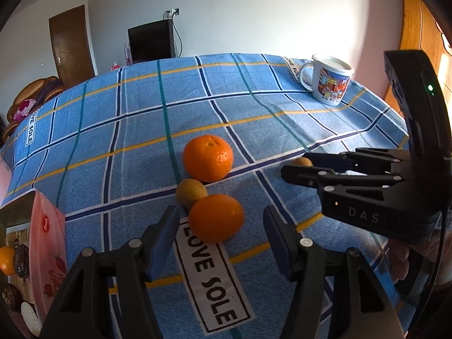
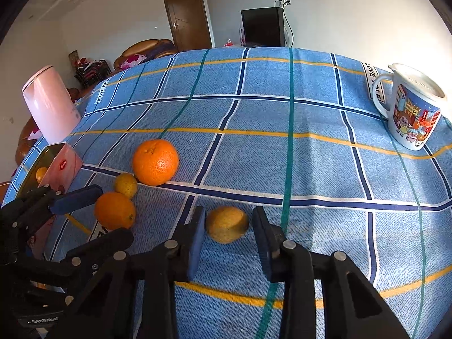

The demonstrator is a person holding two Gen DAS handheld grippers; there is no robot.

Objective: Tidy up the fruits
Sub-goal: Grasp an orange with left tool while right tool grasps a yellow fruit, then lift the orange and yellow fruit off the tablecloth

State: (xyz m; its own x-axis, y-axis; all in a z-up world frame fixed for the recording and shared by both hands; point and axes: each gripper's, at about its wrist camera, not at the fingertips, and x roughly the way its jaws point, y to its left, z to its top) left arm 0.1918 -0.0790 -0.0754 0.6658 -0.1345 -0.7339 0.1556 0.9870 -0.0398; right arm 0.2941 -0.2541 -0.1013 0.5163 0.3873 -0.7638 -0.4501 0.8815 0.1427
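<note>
On the blue checked cloth lie a large orange (image 1: 208, 157) (image 2: 155, 161), a smaller orange (image 1: 216, 218) (image 2: 114, 210) and a small yellow fruit (image 1: 191, 192) (image 2: 126, 185) touching both. Another yellow fruit (image 2: 226, 228) lies apart to the right, barely showing behind the right gripper in the left wrist view (image 1: 301, 161). My left gripper (image 1: 221, 233) (image 2: 93, 214) is open, its jaws on either side of the smaller orange. My right gripper (image 2: 228, 236) (image 1: 293, 168) is open, its jaws on either side of the lone yellow fruit. A pink tin box (image 1: 48, 254) (image 2: 60, 166) at the left holds an orange and dark items.
A picture mug (image 1: 329, 80) (image 2: 409, 110) stands at the far right of the table. A pink kettle (image 2: 48, 104) stands at the far left behind the tin. The table edge runs along the far side and right.
</note>
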